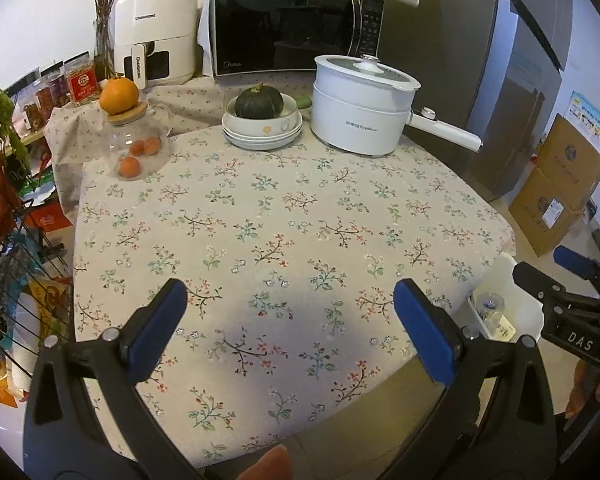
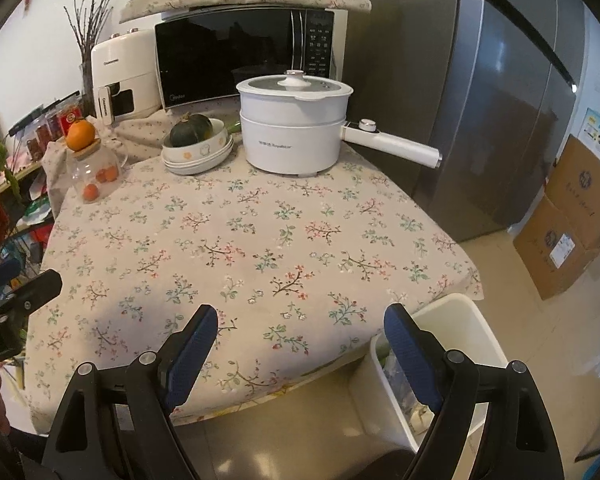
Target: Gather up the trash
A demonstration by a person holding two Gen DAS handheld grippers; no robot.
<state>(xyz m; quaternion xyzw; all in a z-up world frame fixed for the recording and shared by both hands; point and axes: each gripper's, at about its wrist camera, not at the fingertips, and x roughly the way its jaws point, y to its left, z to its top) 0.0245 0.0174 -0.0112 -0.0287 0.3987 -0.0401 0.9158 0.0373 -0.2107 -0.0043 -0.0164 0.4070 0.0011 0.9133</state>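
Note:
My left gripper [image 1: 290, 296] hangs open over the near part of the floral tablecloth [image 1: 284, 216], with nothing between its blue pads. My right gripper [image 2: 300, 320] is also open and holds nothing; it hovers over the table's near right corner. A white trash bin [image 2: 464, 320] stands on the floor just beside that corner. Inside it lie a clear plastic bottle [image 1: 488, 306] and other crumpled waste [image 2: 400, 376]. In the left wrist view the right gripper [image 1: 548, 270] shows above the bin [image 1: 516, 308]. The left gripper [image 2: 20, 280] shows at the left edge of the right wrist view.
At the table's far side stand a white electric pot [image 2: 296, 136] with a long handle, stacked bowls holding a green pumpkin [image 2: 192, 130], and a glass jar [image 1: 140, 148] topped by an orange. Behind are a microwave [image 1: 296, 24], an air fryer [image 1: 152, 36], a grey fridge [image 2: 480, 100]; cardboard boxes [image 2: 572, 220] right.

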